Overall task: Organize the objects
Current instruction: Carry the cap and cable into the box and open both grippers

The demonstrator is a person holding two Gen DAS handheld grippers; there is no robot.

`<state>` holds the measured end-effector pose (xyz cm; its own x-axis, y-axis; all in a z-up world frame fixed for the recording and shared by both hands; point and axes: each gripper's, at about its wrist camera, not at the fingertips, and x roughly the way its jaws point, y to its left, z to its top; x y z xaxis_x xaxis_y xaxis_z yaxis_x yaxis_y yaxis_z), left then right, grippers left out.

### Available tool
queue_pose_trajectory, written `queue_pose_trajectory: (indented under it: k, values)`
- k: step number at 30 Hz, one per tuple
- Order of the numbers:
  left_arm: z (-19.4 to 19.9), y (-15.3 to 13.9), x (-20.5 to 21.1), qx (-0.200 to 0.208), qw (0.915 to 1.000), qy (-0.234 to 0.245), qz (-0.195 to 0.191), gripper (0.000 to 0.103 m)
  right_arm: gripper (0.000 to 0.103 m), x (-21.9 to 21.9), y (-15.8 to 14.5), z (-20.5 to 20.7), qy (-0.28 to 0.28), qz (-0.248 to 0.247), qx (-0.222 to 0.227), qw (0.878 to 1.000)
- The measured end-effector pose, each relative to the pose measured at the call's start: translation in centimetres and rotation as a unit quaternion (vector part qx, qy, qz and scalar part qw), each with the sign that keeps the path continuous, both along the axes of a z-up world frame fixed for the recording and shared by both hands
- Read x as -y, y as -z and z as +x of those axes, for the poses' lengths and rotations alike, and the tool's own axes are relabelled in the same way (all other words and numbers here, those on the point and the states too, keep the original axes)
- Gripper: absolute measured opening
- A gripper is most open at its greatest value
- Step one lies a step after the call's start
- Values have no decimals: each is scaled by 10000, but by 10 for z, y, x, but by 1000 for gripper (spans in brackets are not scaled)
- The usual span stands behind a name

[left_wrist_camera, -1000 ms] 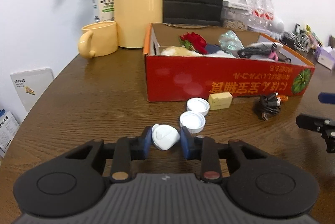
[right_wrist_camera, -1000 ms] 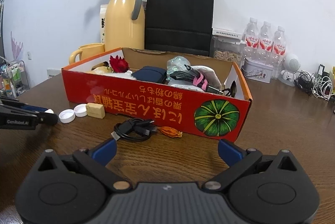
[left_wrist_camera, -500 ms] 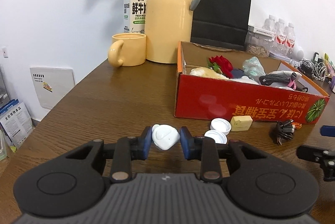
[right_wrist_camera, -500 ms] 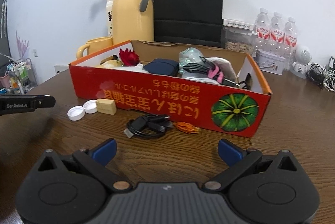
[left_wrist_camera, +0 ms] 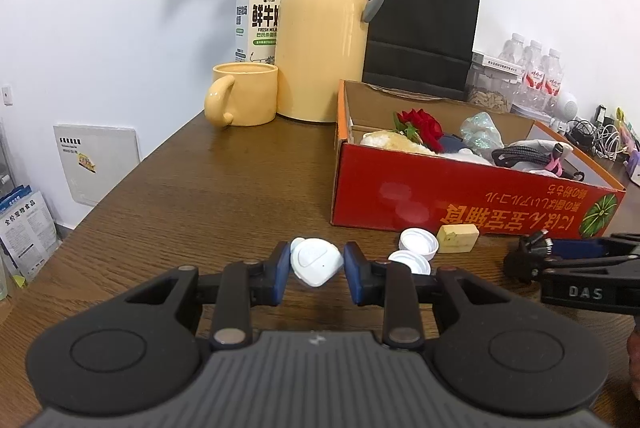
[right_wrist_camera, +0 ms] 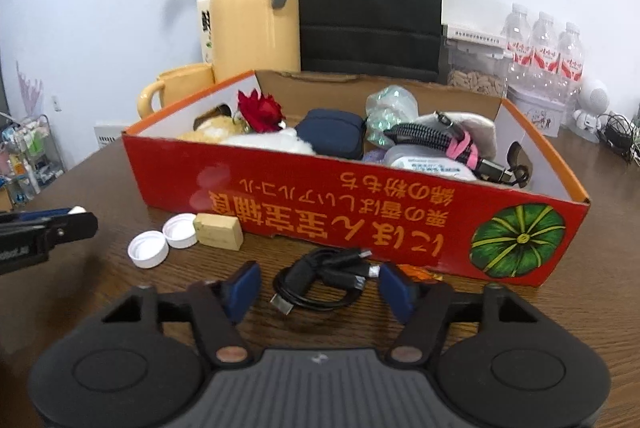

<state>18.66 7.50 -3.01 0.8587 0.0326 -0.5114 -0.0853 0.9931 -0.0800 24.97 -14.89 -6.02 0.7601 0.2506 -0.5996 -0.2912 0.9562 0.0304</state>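
The left gripper [left_wrist_camera: 316, 265] has its blue pads pressed against a small white case [left_wrist_camera: 317, 262], pinched at the lower centre of the left view and apparently held clear of the table [left_wrist_camera: 224, 188]. The red box [left_wrist_camera: 460, 200] sits at the right of that frame, already holding a rose, a dark pouch, a cable and other odds and ends.

The right gripper [right_wrist_camera: 320, 286] is spread wide and holds nothing; its pads flank a coiled black cable [right_wrist_camera: 320, 284] lying on the wood at the lower centre of the right view, just in front of the box wall. Whether the pads touch the cable cannot be told — the frame is a little blurred.

Two steps seem to be in hand at once: carrying the case toward the box, and lining up a grasp on the cable. Next, the left likely needs to rise over the near wall and release above a free spot. The right would need to lower and close across the coil's thick part so no loose end slips out. Two white caps [right_wrist_camera: 164, 240] and a pale block [right_wrist_camera: 218, 232] wait at centre left.
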Motion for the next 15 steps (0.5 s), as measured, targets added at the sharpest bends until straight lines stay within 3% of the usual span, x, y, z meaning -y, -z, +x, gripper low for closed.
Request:
queue_pose_trajectory:
  k: [6,15]
  values:
    - [-1,-1,-1,13,10000,-20,-32,30,53,2,0,-5,-109,130,29,9999]
    - [-1,-1,-1,19,10000,-20,-25,30,52,4,-8,-21,-168,216,448,9986]
